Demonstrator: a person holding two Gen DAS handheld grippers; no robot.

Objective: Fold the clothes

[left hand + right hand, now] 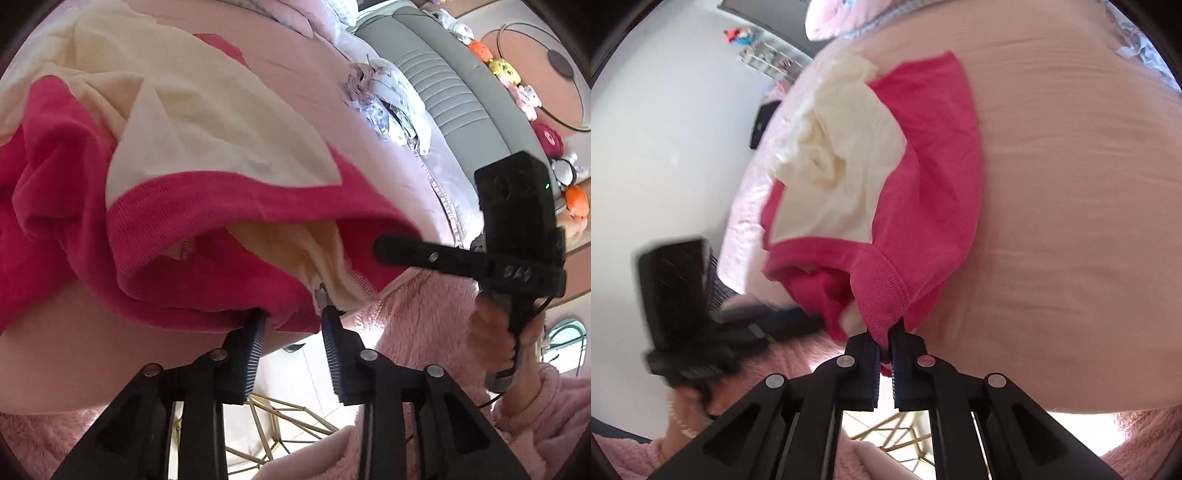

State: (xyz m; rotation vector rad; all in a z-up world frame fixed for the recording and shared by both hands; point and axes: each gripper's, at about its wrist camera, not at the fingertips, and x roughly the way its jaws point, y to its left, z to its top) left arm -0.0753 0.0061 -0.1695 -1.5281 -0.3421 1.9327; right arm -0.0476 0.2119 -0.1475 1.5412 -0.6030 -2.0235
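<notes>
Lying on the pink bed (1071, 221), the pink-and-cream garment (923, 206) is pinched at its ribbed hem by the closed right gripper (885, 354). Left gripper (291, 332) is parted, empty at its edge; zipper pull (320, 295) beside.

Bed (1071, 184) under a pale pink ribbed cover. Directly on it: crumpled pink-and-cream garment (923, 177) near the front edge, rumpled patterned bedding (391, 99) and pink pillow (834, 18) towards the head.
</notes>
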